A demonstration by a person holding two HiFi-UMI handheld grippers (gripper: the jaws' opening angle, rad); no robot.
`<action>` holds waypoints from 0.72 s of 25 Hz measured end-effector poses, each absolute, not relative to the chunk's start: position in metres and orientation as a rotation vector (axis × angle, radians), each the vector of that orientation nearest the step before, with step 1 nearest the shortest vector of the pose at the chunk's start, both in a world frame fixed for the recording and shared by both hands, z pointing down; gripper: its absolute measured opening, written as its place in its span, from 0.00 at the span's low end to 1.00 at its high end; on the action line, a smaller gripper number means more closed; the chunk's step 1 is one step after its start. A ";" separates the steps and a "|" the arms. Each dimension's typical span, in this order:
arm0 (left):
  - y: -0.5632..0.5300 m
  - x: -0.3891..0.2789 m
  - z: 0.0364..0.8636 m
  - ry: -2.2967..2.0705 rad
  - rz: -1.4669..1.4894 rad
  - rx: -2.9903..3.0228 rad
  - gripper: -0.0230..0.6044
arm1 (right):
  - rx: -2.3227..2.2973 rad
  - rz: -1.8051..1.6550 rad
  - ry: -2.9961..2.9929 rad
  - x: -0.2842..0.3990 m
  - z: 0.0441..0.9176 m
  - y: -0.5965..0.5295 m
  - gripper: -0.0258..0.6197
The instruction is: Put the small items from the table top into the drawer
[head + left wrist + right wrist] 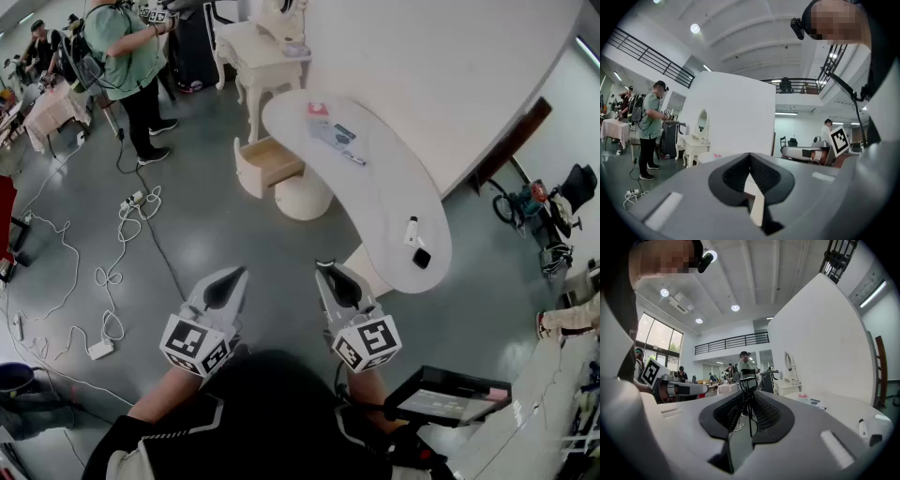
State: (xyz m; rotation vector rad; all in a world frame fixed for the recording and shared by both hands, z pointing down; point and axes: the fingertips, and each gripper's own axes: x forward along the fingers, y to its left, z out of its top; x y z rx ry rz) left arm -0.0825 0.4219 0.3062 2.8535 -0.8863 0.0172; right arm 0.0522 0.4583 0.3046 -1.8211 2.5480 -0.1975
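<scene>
A white kidney-shaped table (394, 202) carries a red card (317, 109), a flat packet (330, 131), a pen (353, 157), a white tube (412, 231) and a small black item (422, 258). Its wooden drawer (272, 159) stands pulled out at the far left end. Both grippers are held level, well short of the table. My left gripper (228, 278) is shut with nothing between its jaws (750, 157). My right gripper (328, 272) is shut on a thin black wire tool (750, 404), shaped like an eyelash curler. The right gripper view shows the tube (863, 427) on the table to the right.
A person in a green shirt (131, 56) stands at the back left. Cables (112, 272) and a power strip (99, 349) lie on the floor to the left. A white dressing table (262, 52) stands behind the drawer. A dark flat device (450, 398) is near my right arm.
</scene>
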 end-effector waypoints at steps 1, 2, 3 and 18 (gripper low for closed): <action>0.422 -0.083 0.306 -0.885 0.016 2.854 0.04 | -1.822 -0.197 2.548 0.052 0.304 0.458 0.15; 0.421 -0.083 0.306 -0.883 0.015 2.854 0.04 | -1.822 -0.196 2.548 0.052 0.304 0.458 0.15; 0.421 -0.082 0.306 -0.880 0.014 2.855 0.04 | -1.824 -0.197 2.549 0.051 0.304 0.457 0.15; 0.414 -0.095 0.309 -0.867 0.010 2.851 0.04 | -1.782 -0.203 2.560 0.032 0.301 0.452 0.15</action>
